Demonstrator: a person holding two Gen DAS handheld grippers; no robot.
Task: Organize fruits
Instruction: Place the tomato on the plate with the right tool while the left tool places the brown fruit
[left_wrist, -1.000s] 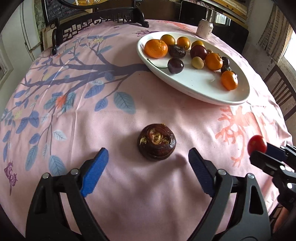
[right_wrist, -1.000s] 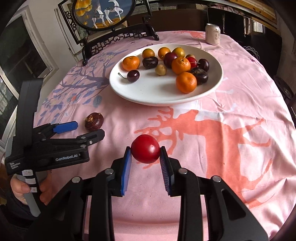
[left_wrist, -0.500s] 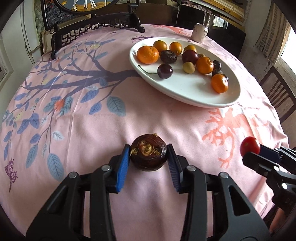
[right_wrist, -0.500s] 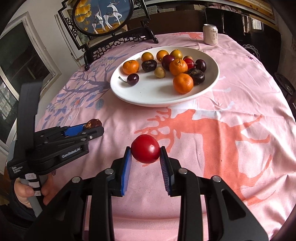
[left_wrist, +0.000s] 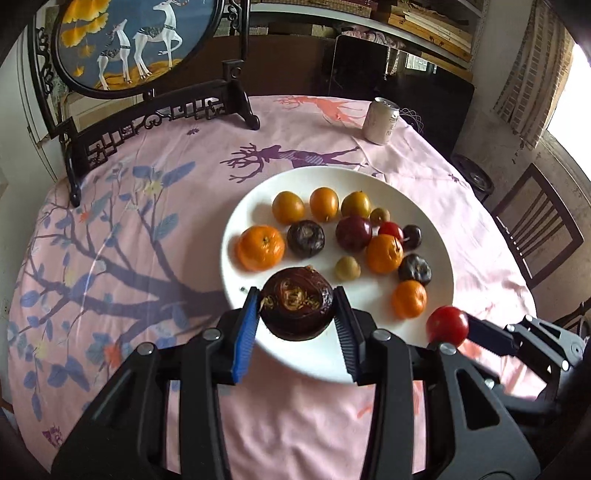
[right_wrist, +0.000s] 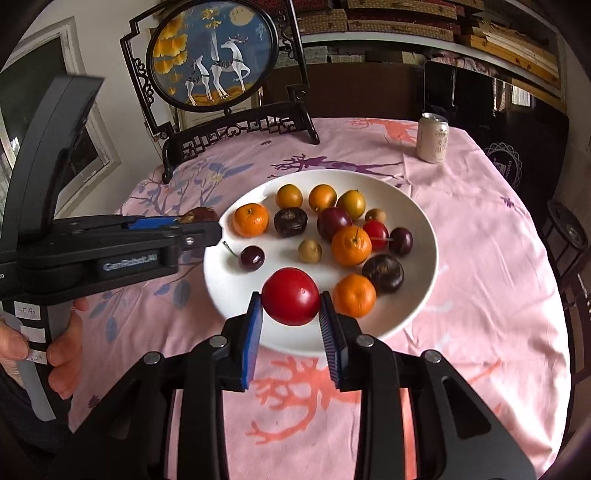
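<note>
My left gripper is shut on a dark brown water chestnut and holds it above the near left rim of the white plate. My right gripper is shut on a red cherry tomato above the plate's near rim. The plate holds several fruits: mandarins, dark chestnuts, a cherry, plums and small yellow fruits. The left gripper also shows in the right wrist view, the right gripper with the tomato in the left wrist view.
A pink printed tablecloth covers the round table. A drink can stands at the back right. A framed deer screen on a black stand stands at the back left. Chairs stand to the right.
The left gripper closed on the water chestnut on the cloth and lifted it toward the plate. The right gripper carried the tomato forward to the plate's near rim.
</note>
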